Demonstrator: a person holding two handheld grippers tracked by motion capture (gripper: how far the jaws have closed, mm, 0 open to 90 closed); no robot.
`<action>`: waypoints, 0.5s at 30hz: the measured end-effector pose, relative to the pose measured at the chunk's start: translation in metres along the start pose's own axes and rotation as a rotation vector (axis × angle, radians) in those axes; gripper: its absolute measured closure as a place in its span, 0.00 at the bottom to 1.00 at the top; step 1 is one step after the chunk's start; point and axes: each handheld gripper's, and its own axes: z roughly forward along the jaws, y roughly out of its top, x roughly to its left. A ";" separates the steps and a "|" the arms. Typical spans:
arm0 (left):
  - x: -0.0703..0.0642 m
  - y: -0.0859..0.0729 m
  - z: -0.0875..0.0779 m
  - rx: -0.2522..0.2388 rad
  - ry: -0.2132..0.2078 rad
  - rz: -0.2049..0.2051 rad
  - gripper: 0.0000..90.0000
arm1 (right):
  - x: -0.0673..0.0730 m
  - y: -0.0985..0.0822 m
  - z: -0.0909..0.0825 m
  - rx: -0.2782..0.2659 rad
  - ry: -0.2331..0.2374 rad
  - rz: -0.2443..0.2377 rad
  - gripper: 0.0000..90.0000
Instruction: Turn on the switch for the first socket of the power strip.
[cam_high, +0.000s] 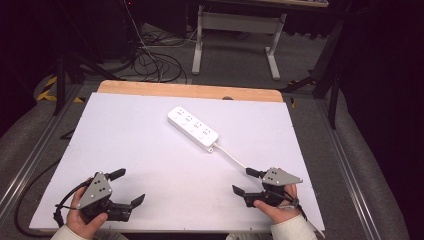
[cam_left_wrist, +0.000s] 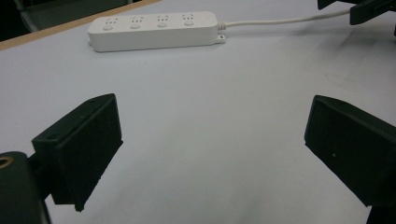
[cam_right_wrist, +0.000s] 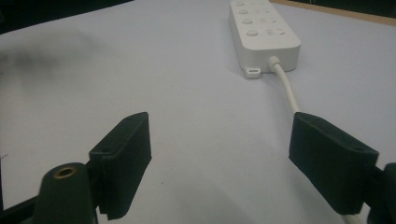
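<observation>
White board (cam_high: 150, 150) covers the table; the power strip (cam_high: 192, 128) lies mid-board, its cord (cam_high: 231, 156) trailing toward my right gripper (cam_high: 247, 181). Both it and my left gripper (cam_high: 127, 187) are spread, empty. I'd judge the strip light, rigid, slick; I'd grip across its narrow sides.

White strip on a pale board, black grippers, dark room

Power strip (cam_high: 192, 128) white, rows of small dark socket holes and round white buttons on top; its cable (cam_high: 230, 156) white too; board (cam_high: 150, 150) pale lavender-white, plain, no pattern; wooden table edge (cam_high: 190, 91) light orange-tan along the far side; left gripper (cam_high: 127, 187) black with a grey three-cornered plate dotted white; right gripper (cam_high: 245, 181) black, same grey plate; a brass-coloured ring near each gripper camera; sleeves (cam_high: 292, 230) off-white; floor (cam_high: 235, 60) grey; yellow-black hazard tape (cam_high: 46, 89) far left; desk frame (cam_high: 235, 30) white beyond.
</observation>
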 end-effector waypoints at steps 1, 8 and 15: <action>0.000 0.000 0.000 -0.002 -0.001 0.001 0.05 | 0.001 -0.002 0.000 0.004 -0.001 -0.008 0.24; 0.001 -0.001 0.000 -0.028 -0.030 -0.046 0.05 | 0.004 -0.007 0.004 0.033 0.007 -0.044 0.25; 0.001 -0.001 0.001 -0.018 -0.015 -0.027 0.05 | 0.003 -0.006 0.002 0.006 0.011 -0.050 0.25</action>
